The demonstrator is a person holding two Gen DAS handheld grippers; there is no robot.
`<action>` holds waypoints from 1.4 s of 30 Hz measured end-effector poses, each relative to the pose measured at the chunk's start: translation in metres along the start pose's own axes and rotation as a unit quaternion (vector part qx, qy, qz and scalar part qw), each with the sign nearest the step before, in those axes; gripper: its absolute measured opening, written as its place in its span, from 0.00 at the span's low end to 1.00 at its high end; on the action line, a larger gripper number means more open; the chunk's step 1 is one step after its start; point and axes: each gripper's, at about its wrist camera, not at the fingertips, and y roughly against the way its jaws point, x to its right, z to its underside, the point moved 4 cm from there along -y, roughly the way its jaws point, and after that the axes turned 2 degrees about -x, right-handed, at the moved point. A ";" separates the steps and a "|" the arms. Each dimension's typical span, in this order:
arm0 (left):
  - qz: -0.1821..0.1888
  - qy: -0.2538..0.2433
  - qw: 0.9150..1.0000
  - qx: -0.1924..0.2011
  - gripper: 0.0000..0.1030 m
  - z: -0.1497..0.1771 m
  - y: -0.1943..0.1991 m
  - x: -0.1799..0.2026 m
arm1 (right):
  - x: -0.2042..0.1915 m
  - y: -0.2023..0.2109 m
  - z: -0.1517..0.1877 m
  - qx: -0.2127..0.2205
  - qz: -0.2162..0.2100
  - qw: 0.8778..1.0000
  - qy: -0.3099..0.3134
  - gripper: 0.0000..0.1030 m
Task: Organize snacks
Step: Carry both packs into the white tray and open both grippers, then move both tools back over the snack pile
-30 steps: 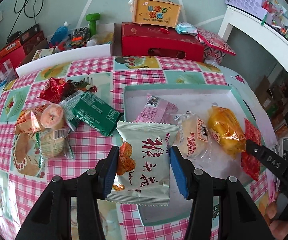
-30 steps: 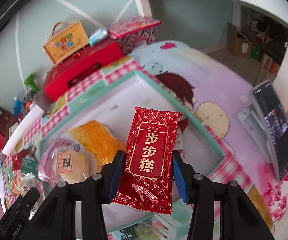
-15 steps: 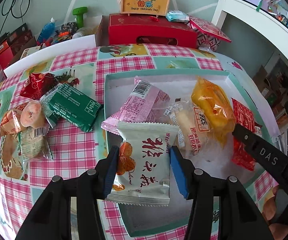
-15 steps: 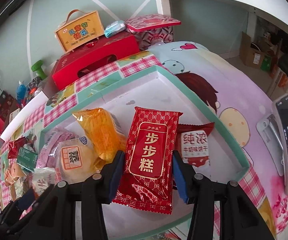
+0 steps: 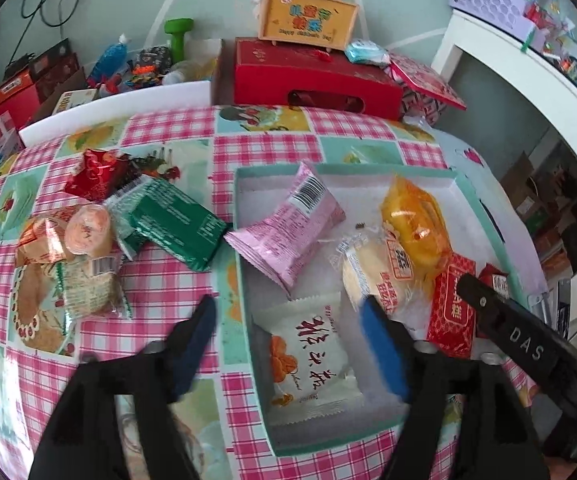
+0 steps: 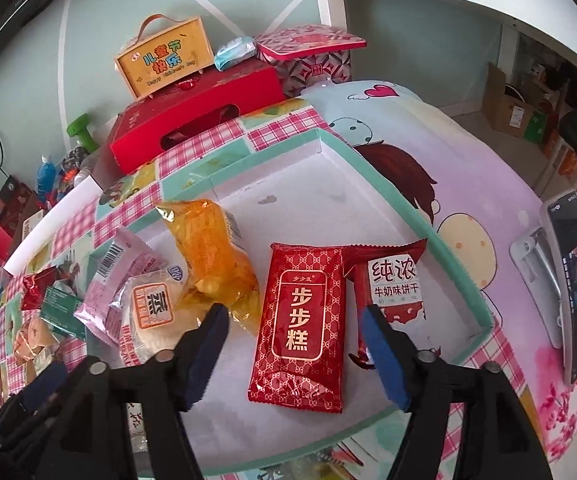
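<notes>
A teal-rimmed white tray (image 5: 244, 276) (image 6: 420, 216) lies on the checked tablecloth. My left gripper (image 5: 288, 320) hangs over its near left corner, its jaws opening; a pale green snack pack (image 5: 308, 356) lies flat in the tray below them, untouched. My right gripper (image 6: 294, 324) hovers over the tray's near side, its jaws also opening; a red patterned snack pack (image 6: 300, 324) lies flat between them, free of the pads. A pink pack (image 5: 288, 228), a round cake pack (image 5: 376, 276), an orange pack (image 5: 416, 220) and a red biscuit pack (image 6: 392, 280) also lie in the tray.
Left of the tray lie a green pack (image 5: 176, 224), a red pack (image 5: 96, 172) and several small cake packs (image 5: 68, 252). A red gift box (image 5: 312, 76) with a yellow box (image 5: 308, 20) on it stands at the far edge. A phone on a stand (image 6: 568, 280) sits right.
Both grippers opened. The pale green pack dropped out of the left one into the tray; the red patterned pack dropped out of the right one beside the biscuit pack.
</notes>
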 end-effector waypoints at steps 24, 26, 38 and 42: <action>-0.094 0.079 0.991 0.050 0.99 -0.009 0.025 -0.067 | -0.027 0.017 0.007 0.023 0.015 0.999 0.034 1.00; -0.096 0.083 0.991 0.052 0.99 -0.010 0.029 -0.072 | -0.030 0.018 0.007 0.023 0.003 0.999 0.033 1.00; -0.161 0.079 0.983 0.021 0.99 -0.011 0.035 -0.116 | -0.060 0.031 0.019 0.029 -0.002 0.998 0.064 1.00; -0.169 0.092 0.981 0.014 0.99 -0.011 0.037 -0.136 | -0.081 0.036 0.027 0.034 -0.014 0.995 0.091 1.00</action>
